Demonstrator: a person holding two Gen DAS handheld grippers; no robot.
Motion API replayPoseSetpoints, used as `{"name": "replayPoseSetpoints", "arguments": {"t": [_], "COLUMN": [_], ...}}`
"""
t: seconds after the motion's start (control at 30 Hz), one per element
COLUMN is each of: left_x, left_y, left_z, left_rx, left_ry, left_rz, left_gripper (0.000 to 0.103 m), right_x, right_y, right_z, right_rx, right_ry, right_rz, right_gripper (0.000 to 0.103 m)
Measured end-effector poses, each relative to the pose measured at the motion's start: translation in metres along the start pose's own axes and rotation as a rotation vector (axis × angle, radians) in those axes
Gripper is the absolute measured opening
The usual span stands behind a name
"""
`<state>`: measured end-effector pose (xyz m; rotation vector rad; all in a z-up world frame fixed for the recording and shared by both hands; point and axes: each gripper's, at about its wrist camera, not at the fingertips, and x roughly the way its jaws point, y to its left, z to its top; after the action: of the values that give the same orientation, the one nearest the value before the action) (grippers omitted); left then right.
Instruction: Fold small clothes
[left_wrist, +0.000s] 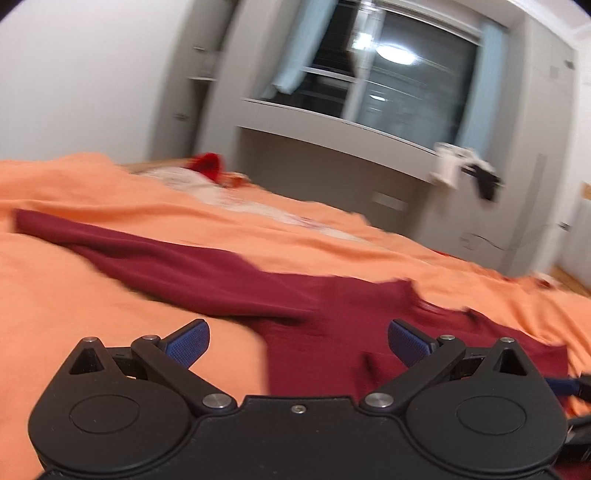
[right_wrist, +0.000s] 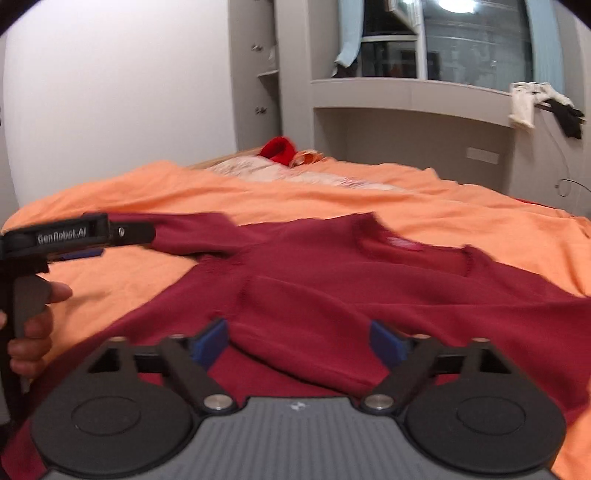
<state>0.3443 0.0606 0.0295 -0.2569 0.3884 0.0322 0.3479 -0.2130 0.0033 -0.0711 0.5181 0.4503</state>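
Jaws parted on both; right wrist alone shows sweater (right_wrist: 332, 280) collar.

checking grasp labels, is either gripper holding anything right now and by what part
Nothing is held. Both the left gripper and the right gripper are open over the dark red sweater.

Both grippers, left gripper (left_wrist: 298, 341) and right gripper (right_wrist: 297, 341), have black linkages, silver screws and blue ribbed pads (left_wrist: 190, 343); the right's base plate is grey.
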Motion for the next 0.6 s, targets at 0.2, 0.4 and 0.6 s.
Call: {"name": "replayPoseSetpoints", "arguments": {"t": [0.2,0.4,0.6], "left_x": [0.04,0.061,0.057], "left_y": [-0.027,-0.034,-0.046], "left_z": [-0.014,-0.021,-0.026], "left_rx": [0.117,0.162,0.232], "left_ry": [0.107,0.182,0.161], "left_rz": [-0.033,-0.032,-0.06], "left_gripper": [0.103,0.102,0.098], "right_x": [-0.034,-0.027,-0.015], "right_y": [-0.083,-0.168,-0.211], "right_z": [-0.015,-0.026,-0.042], "right_rx": [0.136,0.301,0.406], "right_ry": [-0.087,-0.122,-0.122], "right_rz": [-0.185,-0.303,-0.218], "right_gripper": [0.103,0.102,0.064]}}
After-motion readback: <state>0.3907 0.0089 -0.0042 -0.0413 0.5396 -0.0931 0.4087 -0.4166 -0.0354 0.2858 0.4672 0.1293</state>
